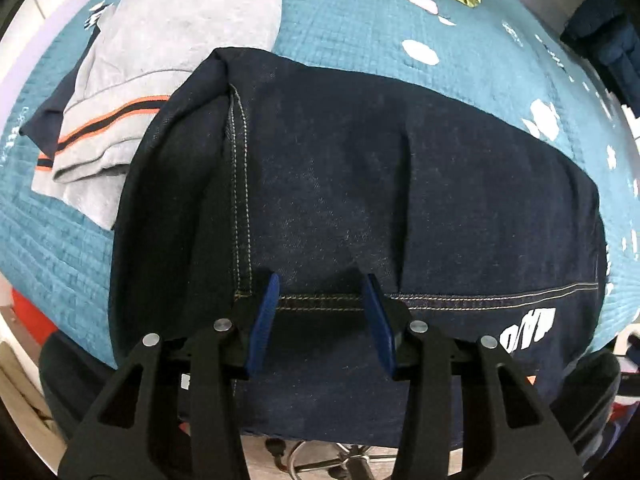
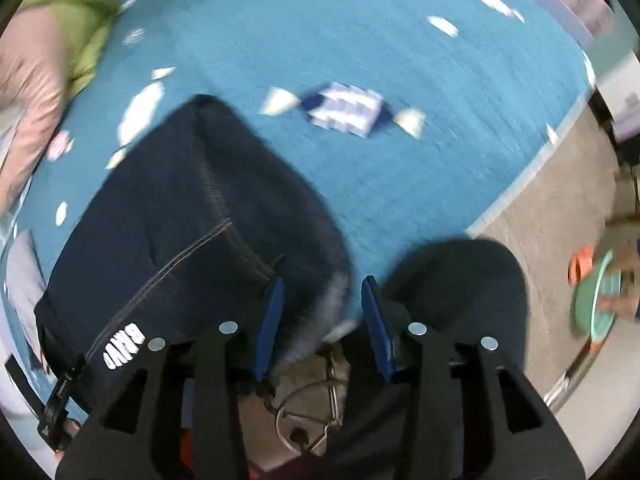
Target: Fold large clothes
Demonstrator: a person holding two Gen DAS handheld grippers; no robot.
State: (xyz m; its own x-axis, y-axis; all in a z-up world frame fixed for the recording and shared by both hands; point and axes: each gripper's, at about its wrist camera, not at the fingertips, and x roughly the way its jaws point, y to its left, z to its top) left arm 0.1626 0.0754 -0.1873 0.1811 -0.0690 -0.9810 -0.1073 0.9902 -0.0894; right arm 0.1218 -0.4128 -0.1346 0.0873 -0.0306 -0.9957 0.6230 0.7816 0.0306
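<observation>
Your dark jeans (image 1: pixel 360 184) lay folded on the teal bed (image 1: pixel 360 32); both left tongs (image 1: pixel 322 320) and right tongs (image 2: pixel 322 320) stood spread, pinching nothing. That fold looked done; next you needed fresh grips on the hem for another fold.

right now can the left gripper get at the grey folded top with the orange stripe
Probably yes. The left gripper hangs with open jaws, holding nothing, over the folded dark jeans. The grey folded top lies uncovered on the teal bedspread just beyond the jeans' left edge, with nothing between.
</observation>
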